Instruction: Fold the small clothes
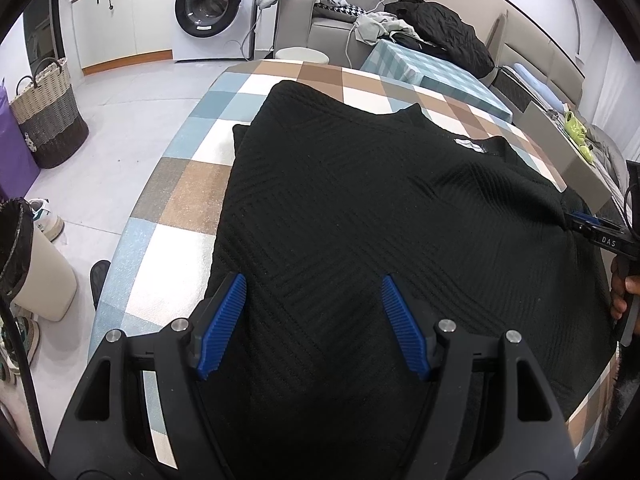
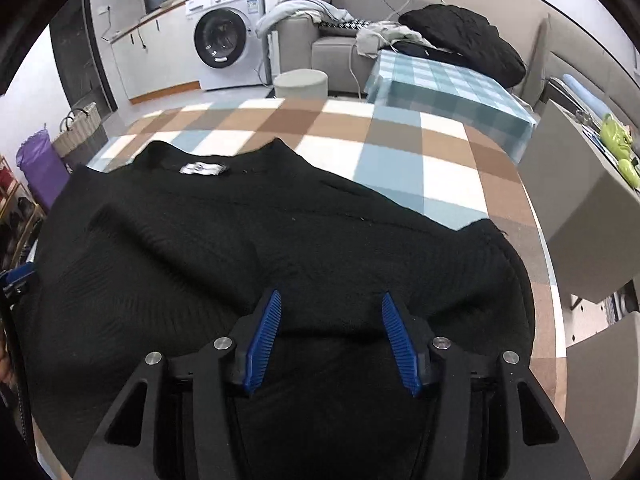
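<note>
The left gripper (image 1: pixel 312 320) hangs with jaws apart and nothing pinched, over the near hem of the black knit sweater (image 1: pixel 360 220) spread on the checked tabletop (image 1: pixel 176 192). The right gripper (image 2: pixel 328 340) likewise stands open above the cloth. The knit looks soft, limp and fairly thick (grippy rather than slippery), so hem corners or shoulder edges seem the best holds.

Bare checked tablecloth (image 2: pixel 400 152) lies free across the upper middle of the right wrist frame, beyond the black sweater (image 2: pixel 240 240); a grey box (image 2: pixel 580 216) blocks the right edge.
</note>
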Available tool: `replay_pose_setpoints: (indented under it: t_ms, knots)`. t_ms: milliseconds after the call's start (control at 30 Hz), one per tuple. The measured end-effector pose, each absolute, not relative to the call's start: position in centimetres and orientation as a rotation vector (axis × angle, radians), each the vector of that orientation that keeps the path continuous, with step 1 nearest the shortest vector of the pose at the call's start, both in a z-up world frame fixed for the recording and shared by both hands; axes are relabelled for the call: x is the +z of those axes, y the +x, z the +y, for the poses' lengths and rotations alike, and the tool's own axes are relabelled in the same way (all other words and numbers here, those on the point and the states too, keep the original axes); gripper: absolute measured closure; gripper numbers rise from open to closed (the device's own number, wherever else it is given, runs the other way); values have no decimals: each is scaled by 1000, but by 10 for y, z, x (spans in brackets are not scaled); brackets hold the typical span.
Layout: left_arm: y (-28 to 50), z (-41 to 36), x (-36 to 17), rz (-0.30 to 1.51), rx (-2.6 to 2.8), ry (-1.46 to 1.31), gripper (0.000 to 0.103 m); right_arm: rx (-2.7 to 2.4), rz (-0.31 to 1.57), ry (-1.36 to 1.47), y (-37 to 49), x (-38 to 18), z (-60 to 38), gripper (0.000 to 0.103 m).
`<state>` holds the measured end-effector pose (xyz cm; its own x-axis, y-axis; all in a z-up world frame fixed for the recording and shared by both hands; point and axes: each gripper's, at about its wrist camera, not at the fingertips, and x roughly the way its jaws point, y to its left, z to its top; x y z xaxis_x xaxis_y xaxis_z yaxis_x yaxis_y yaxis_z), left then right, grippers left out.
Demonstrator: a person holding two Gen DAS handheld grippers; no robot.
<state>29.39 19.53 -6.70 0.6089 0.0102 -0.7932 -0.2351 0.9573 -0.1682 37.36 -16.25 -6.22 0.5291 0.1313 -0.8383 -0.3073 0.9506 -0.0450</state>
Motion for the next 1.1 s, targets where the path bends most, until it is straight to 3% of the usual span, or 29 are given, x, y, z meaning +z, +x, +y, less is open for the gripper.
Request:
replay_pose_setpoints:
  t_ms: [233,300,333,367,433,633,700,733,767,1000,1100]
  knots:
    - [293,196,-68,908,142,-270,35,245,988,-195,378,-68,-162,52]
    - [294,196,-69,908,140,-267,35,231,989,-168,380,-67,-164,71]
    - [294,196,-69,908,139,-268,35,221,986,-167,382,-66,-164,89]
    - [294,196,-69,907,139,-268,35,215,985,-177,382,-66,-163,94]
    - [294,196,-69,905,138,-273,35,214,962,-200,382,-64,-160,99]
    - [293,197,-69,904,139,-278,35,177,663,-70,375,-15,-172,99]
    - [293,198,-69,902,139,-280,35,133,743,-56,392,-21,-173,83]
    - [292,198,-68,901,140,-281,35,121,804,-65,400,-28,-173,66]
    - [292,199,-68,901,140,-284,35,108,853,-77,406,-36,-173,60]
    - [282,207,-64,891,156,-299,35,98,899,-46,381,-33,-197,53]
    - [274,212,-63,886,178,-305,35,111,884,-2,349,-21,-215,41]
